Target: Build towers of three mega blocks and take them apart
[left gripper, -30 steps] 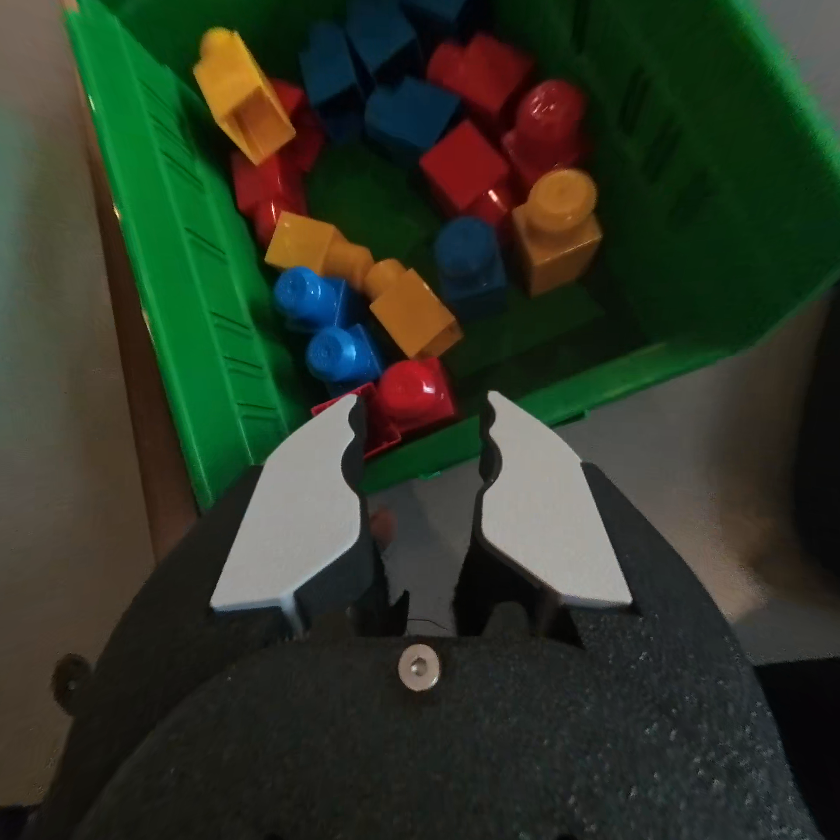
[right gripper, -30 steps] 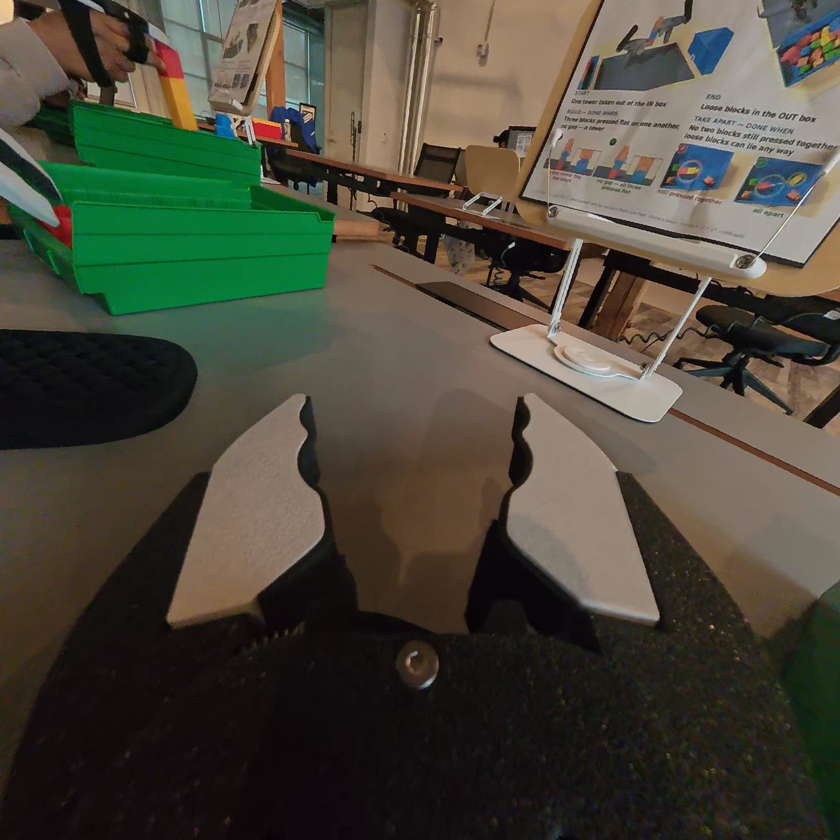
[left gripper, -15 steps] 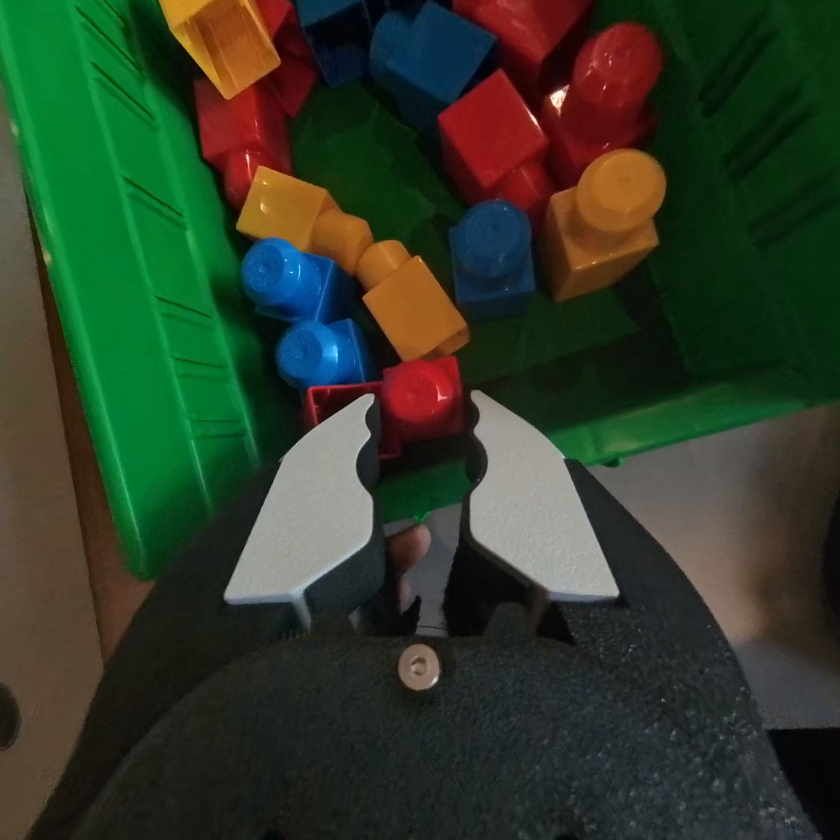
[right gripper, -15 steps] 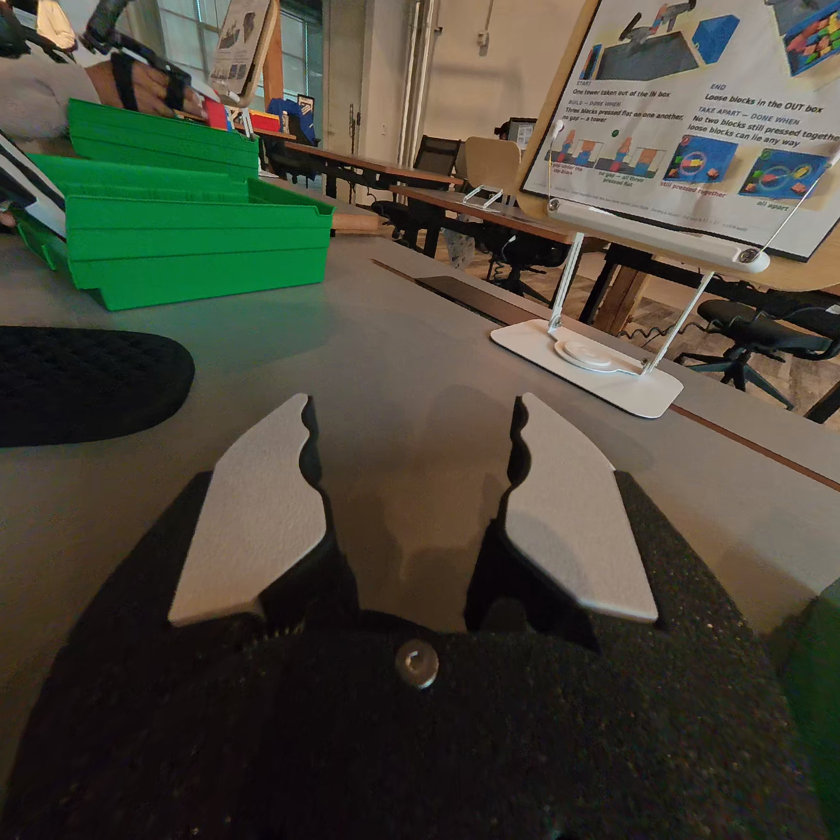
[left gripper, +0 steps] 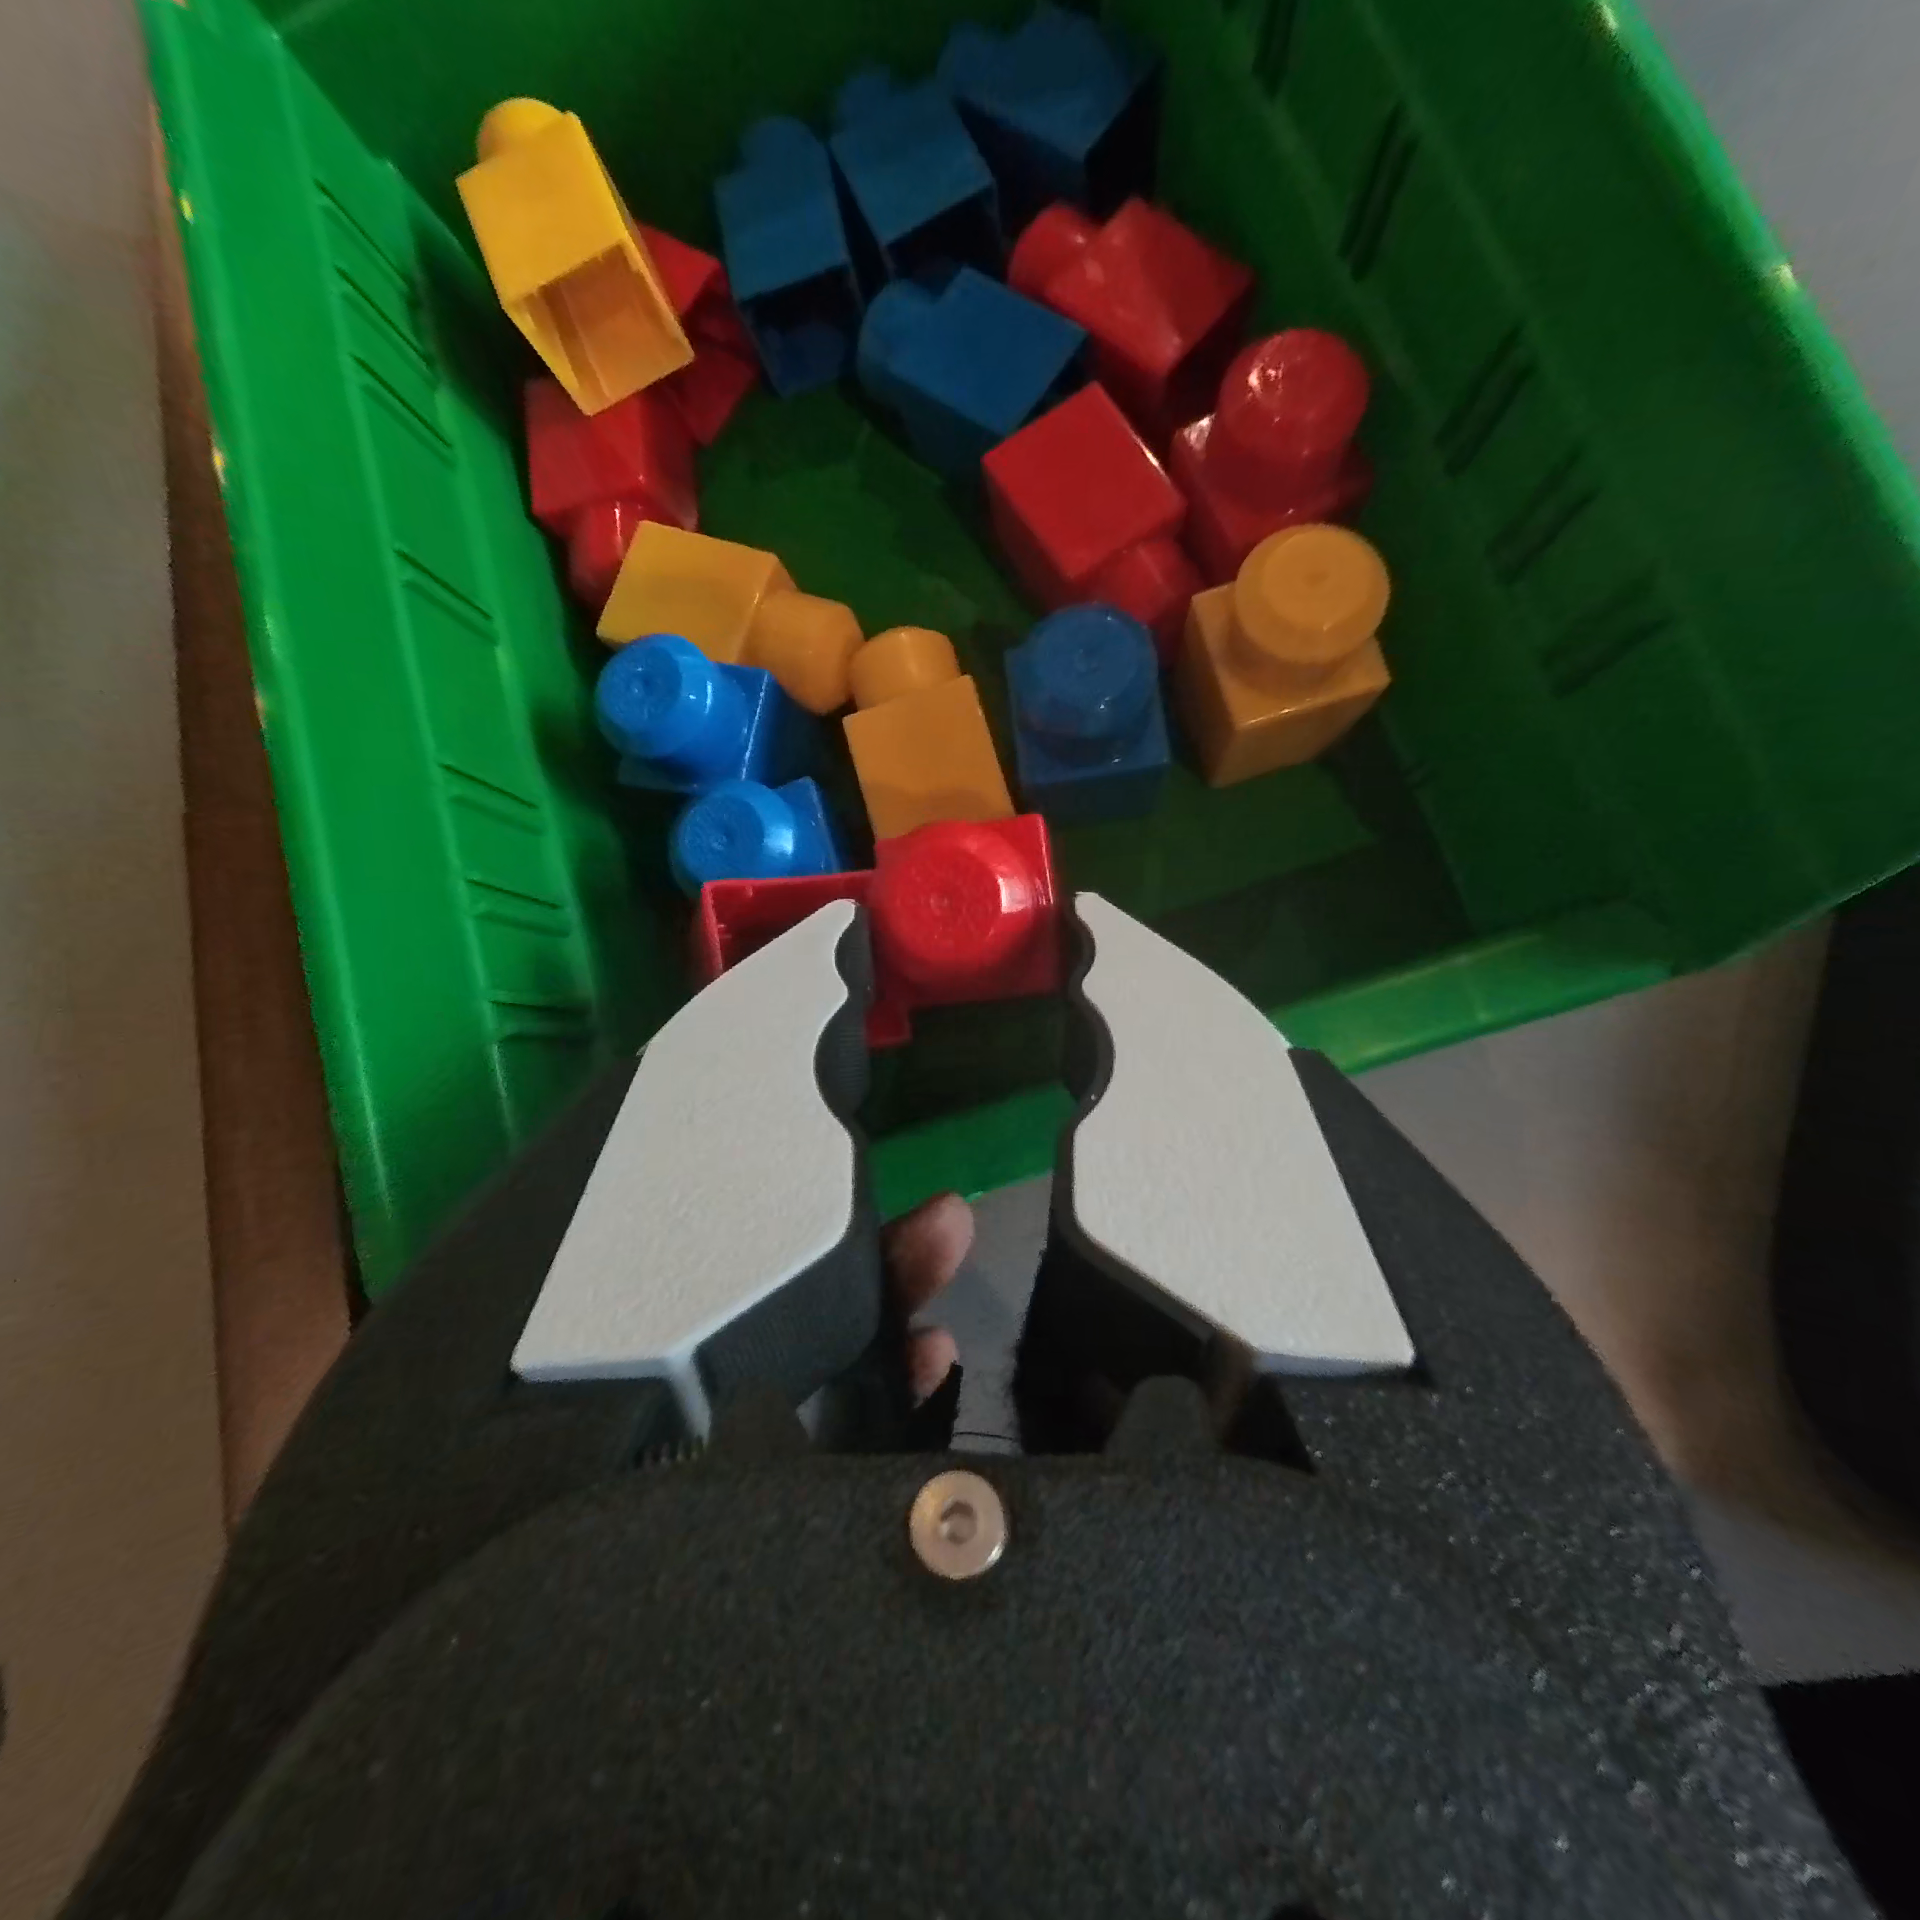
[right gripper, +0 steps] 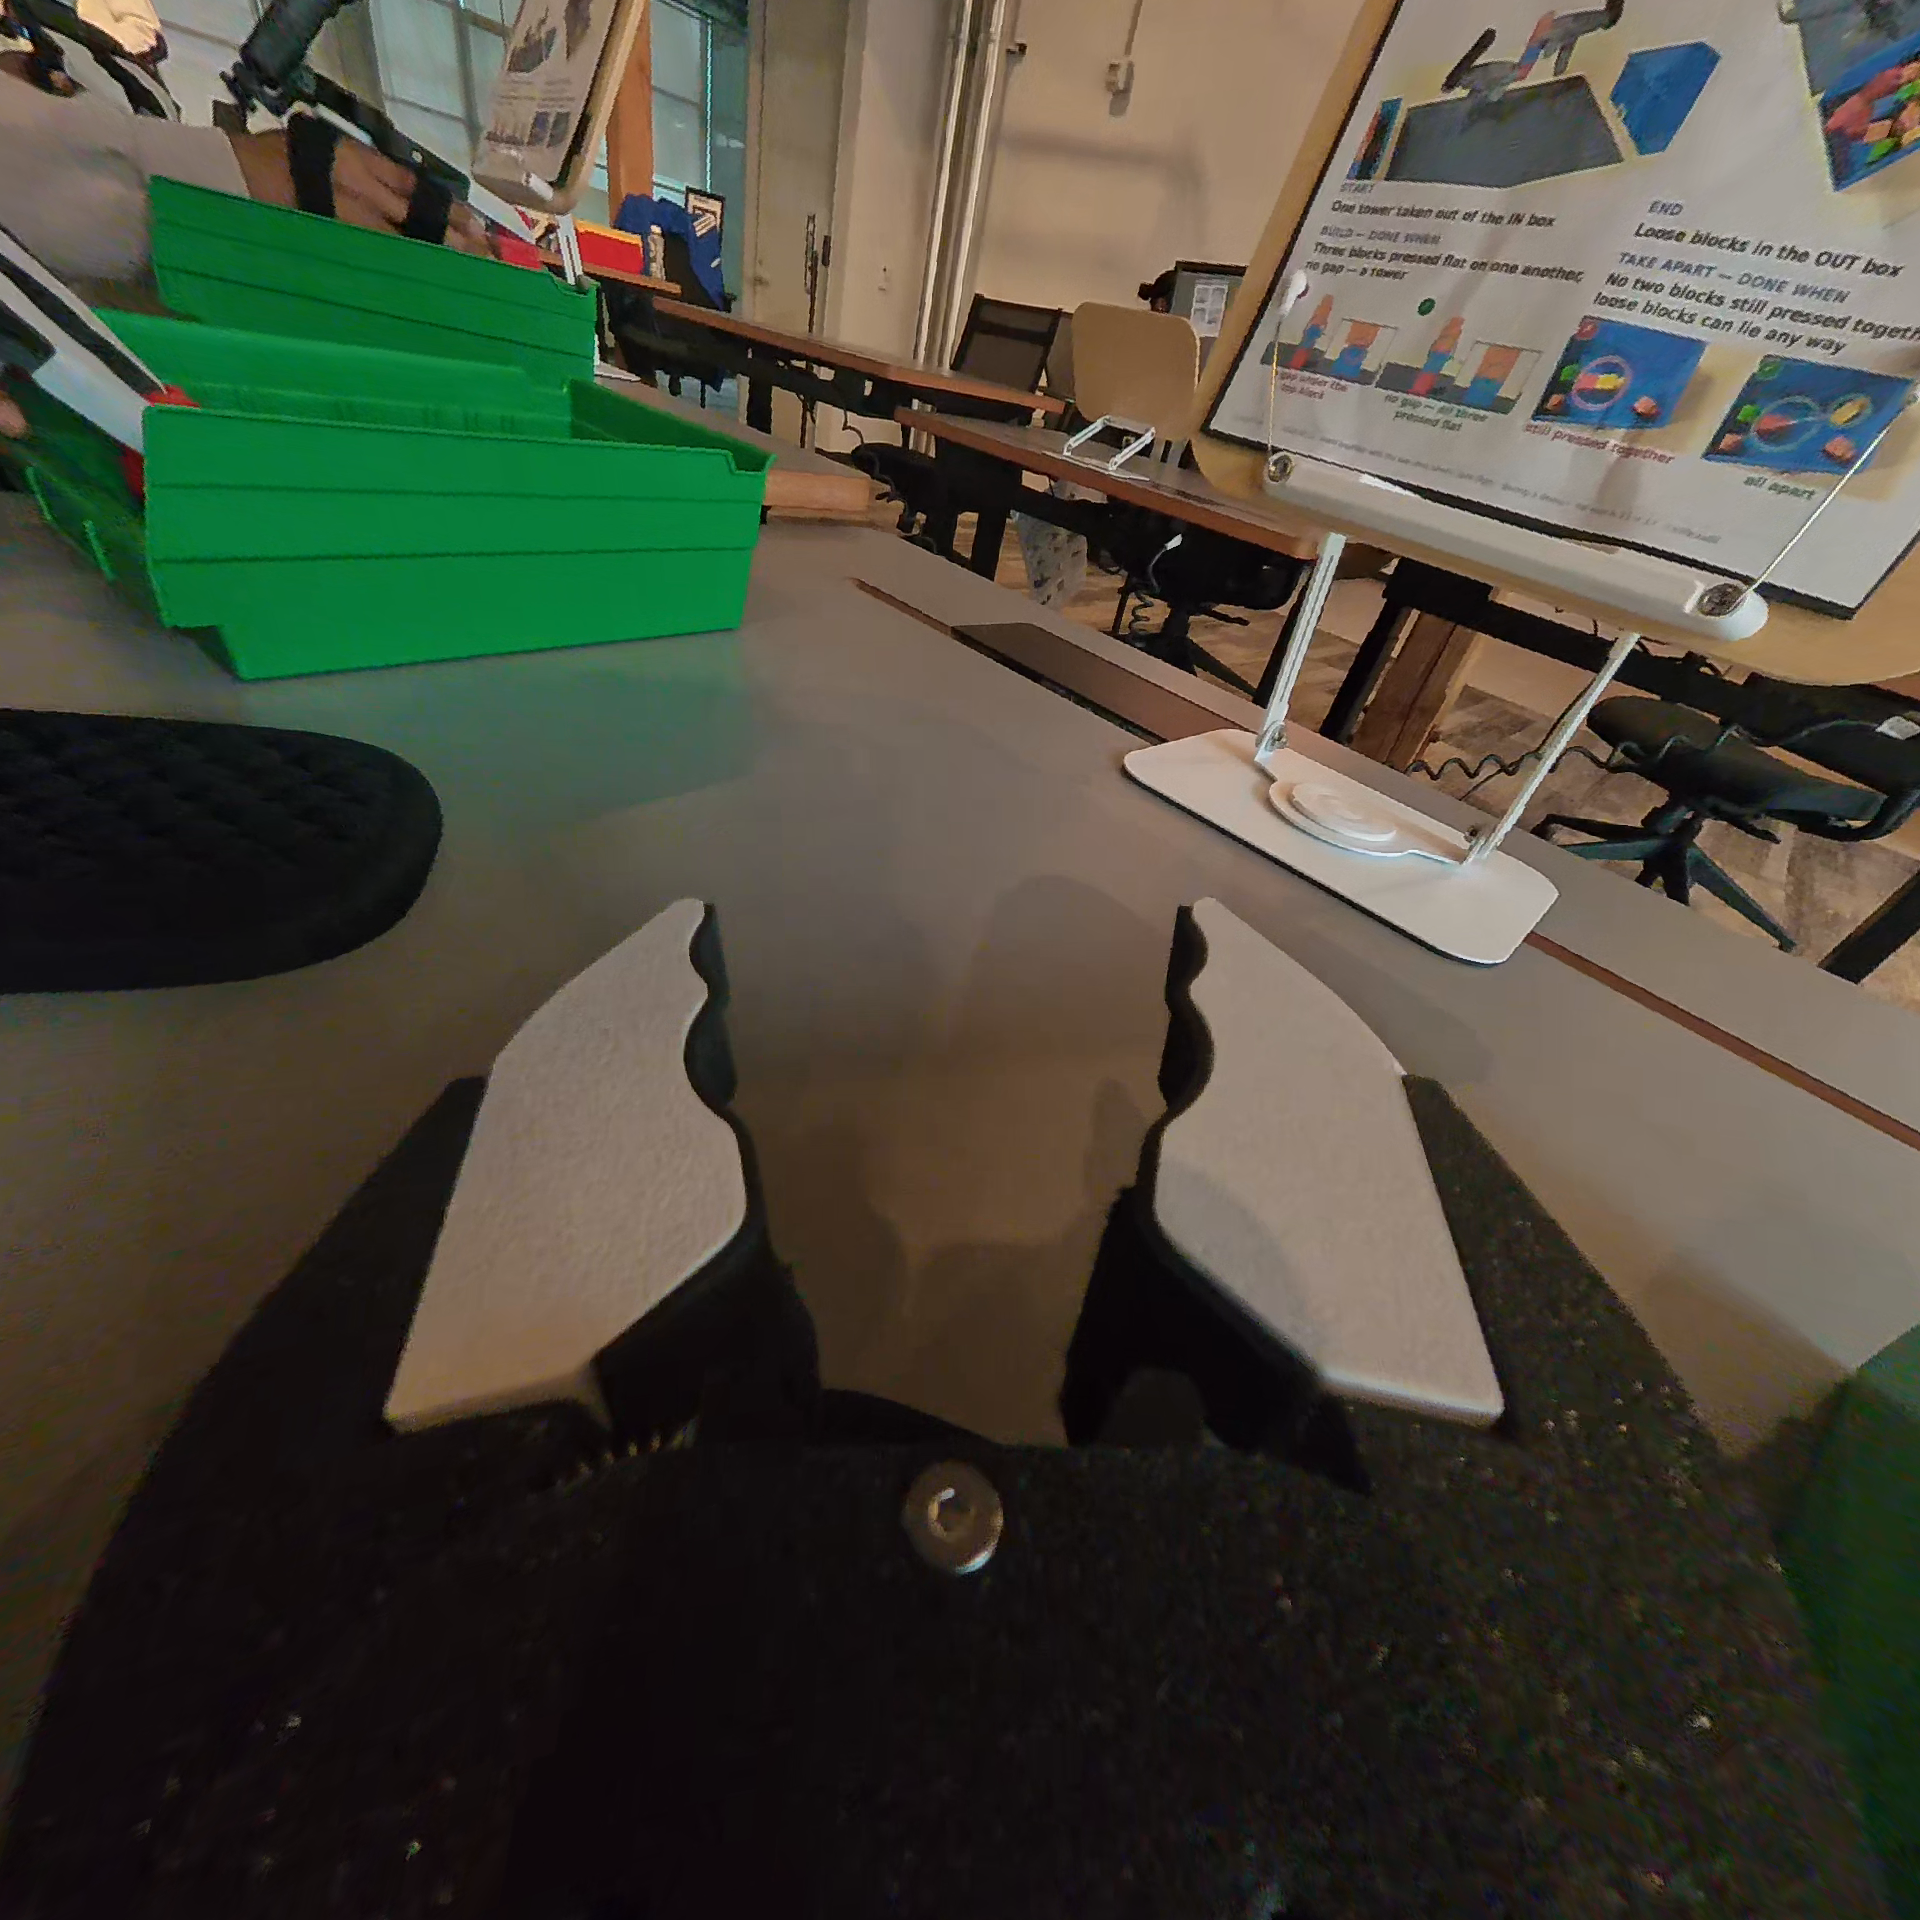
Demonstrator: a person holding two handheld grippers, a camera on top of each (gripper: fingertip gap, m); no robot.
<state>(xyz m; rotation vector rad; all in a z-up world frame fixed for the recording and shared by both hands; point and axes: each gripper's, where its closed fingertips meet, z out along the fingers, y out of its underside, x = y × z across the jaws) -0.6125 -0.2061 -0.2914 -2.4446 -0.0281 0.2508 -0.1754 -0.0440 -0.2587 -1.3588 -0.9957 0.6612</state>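
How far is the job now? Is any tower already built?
No tower shows in either view. The blocks lie loose in the green bin. In hand: the left gripper is shut on a red block at the bin's near end. The right gripper is open and empty over the grey table. All stacking and taking apart is left.

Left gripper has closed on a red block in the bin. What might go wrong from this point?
1. The left gripper pinches the red block only at its fingertips, so the block may slip or twist out on lifting.
2. Another red block sits against it under the left finger and could be dragged along.
3. The green bin wall is close; lifting could snag its near rim.
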